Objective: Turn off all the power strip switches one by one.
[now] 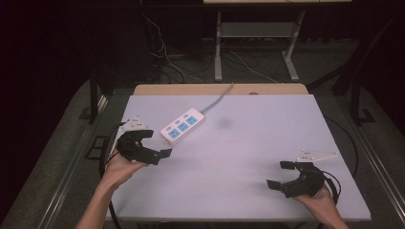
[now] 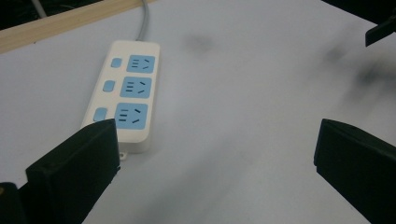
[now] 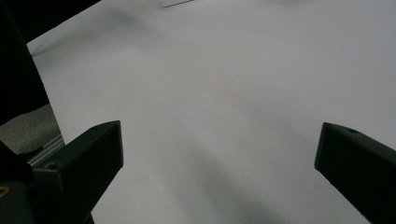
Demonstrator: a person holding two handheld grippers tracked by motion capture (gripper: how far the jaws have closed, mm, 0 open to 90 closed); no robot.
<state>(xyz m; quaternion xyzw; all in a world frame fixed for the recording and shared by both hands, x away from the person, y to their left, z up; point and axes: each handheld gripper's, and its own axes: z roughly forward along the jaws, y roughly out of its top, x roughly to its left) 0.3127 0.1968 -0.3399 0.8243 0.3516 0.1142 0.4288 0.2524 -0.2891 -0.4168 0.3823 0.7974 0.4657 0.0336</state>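
On the matte white table (image 1: pixel 248 157), a rectangular plastic power strip (image 1: pixel 182 126).

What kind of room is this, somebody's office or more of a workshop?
Probably a lab or recording setup rather than an office: a bare white table holding a single power strip, a person's hand-held left gripper and right gripper, dark surroundings, and loose cables on the floor behind.

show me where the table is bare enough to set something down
Widest bare stretch: the table from the power strip across to the right edge, ahead of the right gripper. The middle between both grippers is bare too. Crowded: far-left corner, where the left gripper sits beside the strip.
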